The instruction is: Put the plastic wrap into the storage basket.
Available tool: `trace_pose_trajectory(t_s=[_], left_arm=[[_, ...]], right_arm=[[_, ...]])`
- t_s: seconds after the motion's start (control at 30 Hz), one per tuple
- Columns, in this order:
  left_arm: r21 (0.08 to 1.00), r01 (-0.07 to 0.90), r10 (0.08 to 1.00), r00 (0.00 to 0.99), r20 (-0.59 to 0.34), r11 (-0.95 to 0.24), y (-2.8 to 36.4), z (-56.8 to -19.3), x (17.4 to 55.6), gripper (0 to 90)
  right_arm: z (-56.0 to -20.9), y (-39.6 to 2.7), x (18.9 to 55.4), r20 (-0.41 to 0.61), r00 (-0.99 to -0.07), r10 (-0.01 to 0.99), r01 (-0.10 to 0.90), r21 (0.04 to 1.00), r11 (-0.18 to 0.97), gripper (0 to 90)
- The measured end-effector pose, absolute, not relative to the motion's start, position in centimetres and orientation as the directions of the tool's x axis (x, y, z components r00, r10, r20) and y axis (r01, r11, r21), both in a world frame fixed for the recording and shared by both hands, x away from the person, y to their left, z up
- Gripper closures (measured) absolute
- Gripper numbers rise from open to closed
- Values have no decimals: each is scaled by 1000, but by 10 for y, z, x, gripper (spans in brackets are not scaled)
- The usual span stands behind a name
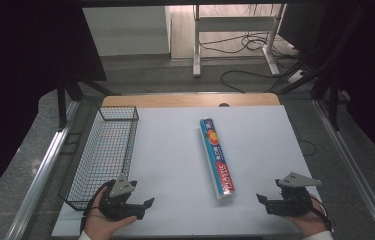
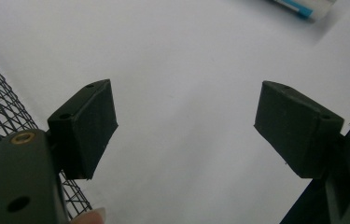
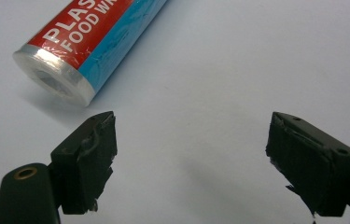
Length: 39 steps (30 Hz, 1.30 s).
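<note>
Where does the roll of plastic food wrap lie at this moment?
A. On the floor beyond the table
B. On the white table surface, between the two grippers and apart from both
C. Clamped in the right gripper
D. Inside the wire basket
B: the roll of plastic food wrap lies flat on the white table surface, right of the wire basket, with the left gripper and right gripper both open and clear of it.

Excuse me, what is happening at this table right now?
A person holds a pair of tongs in each hand, near the table's front edge. The left tongs and right tongs are both open and empty. A roll of plastic food wrap lies untouched between them, and a wire basket stands at the left.
</note>
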State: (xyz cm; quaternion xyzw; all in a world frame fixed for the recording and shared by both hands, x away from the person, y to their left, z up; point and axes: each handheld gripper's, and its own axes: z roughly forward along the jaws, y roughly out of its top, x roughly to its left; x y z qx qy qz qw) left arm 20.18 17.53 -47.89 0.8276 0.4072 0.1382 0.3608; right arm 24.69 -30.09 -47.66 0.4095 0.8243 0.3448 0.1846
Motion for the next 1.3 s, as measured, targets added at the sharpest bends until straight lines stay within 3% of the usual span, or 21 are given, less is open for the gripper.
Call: trace_pose_trajectory(t_s=[0.77,1.3], left_arm=[[708,581,780,622,-68,-402,177,-478,199,203],[694,599,779,621,-89,-398,175,-481,200,202]], right_arm=[[-472,-299,252,40,-555,831,602,708,369,186],[-444,-284,262,43,-573,818,583,723,371,216]])
